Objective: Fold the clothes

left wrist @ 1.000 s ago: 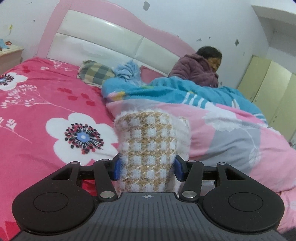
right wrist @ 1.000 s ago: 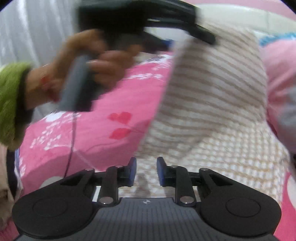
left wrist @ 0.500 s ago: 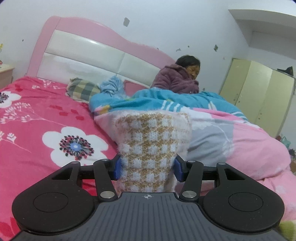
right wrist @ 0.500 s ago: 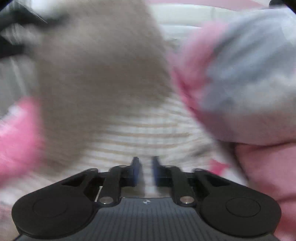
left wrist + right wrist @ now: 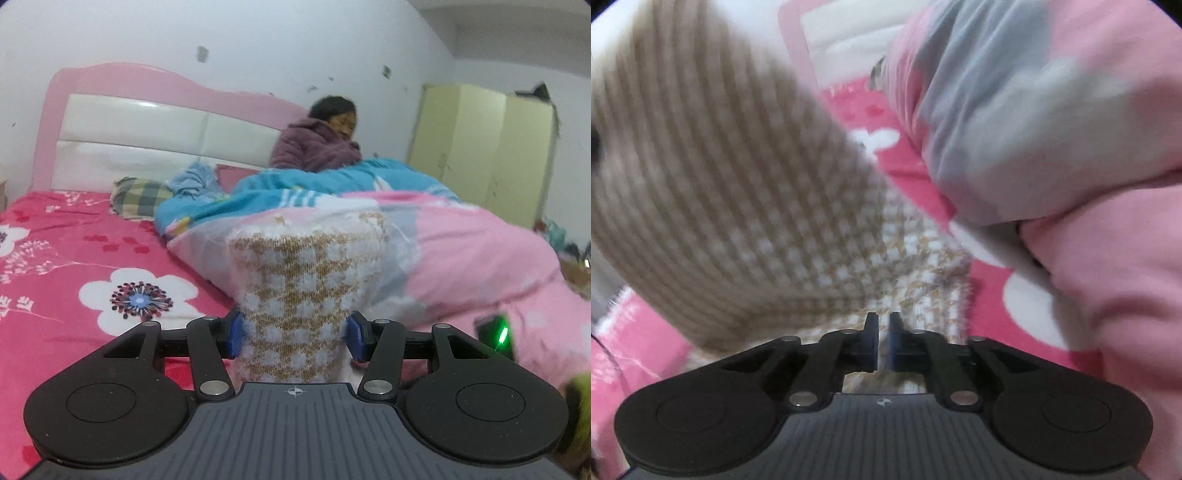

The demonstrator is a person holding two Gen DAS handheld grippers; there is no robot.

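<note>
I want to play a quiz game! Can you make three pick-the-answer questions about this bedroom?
1. Where is the checked pillow?
A) by the headboard
B) on the floor
C) on the wardrobe

2. What colour is the headboard frame?
A) green
B) pink
C) black

3. The left hand-held gripper is:
A) empty
B) out of sight
C) gripping a knitted sweater

Answers:
1 A, the checked pillow lies just below the headboard.
2 B, its frame is pink.
3 C, the left hand-held gripper pads press the knitted sweater.
</note>
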